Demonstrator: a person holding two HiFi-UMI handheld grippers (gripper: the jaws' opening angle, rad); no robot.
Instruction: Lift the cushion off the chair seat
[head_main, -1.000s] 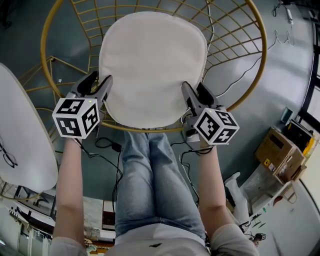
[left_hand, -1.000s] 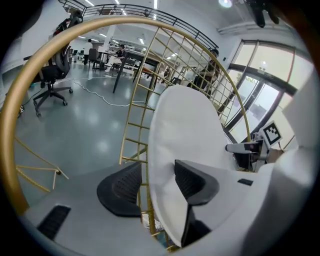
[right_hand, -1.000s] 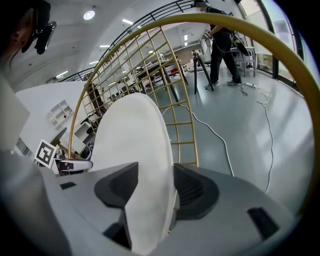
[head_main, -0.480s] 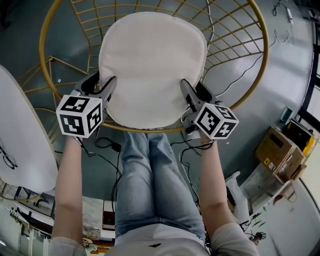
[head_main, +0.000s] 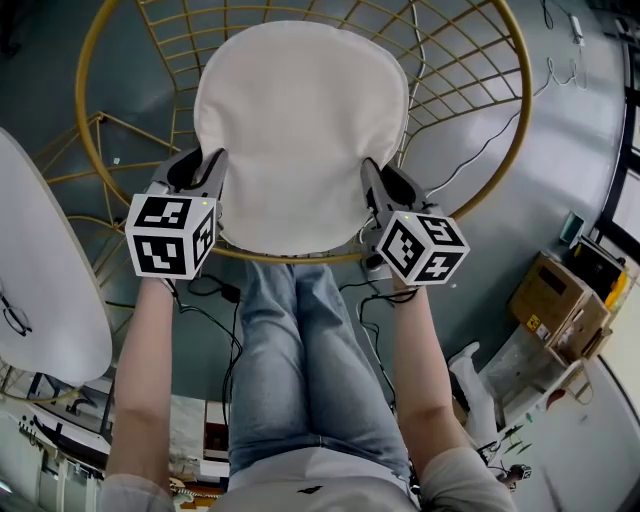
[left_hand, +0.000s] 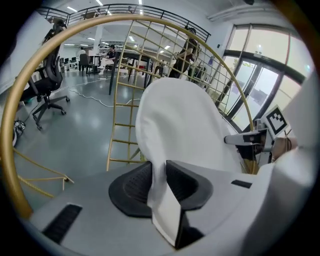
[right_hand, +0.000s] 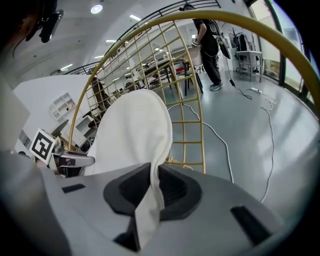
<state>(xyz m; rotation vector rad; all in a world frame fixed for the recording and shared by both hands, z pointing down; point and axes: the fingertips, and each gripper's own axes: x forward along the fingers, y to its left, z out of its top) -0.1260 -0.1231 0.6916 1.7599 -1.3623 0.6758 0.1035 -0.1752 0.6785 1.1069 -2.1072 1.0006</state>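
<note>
The off-white fabric cushion (head_main: 300, 130), a soft rounded pad with a matte weave, lies in the bowl of a round chair (head_main: 505, 150) made of a gold wire grid inside a tubular hoop. The left gripper (head_main: 195, 165) has just been closing its jaws, and its dark, finely textured pads (left_hand: 132, 187) pinch a fold of the cushion's left edge. The right gripper (head_main: 385, 185) has likewise just been closing and clamps the creased cloth at the right edge. Smooth grey floor (head_main: 560, 150) shows through the wire.
</note>
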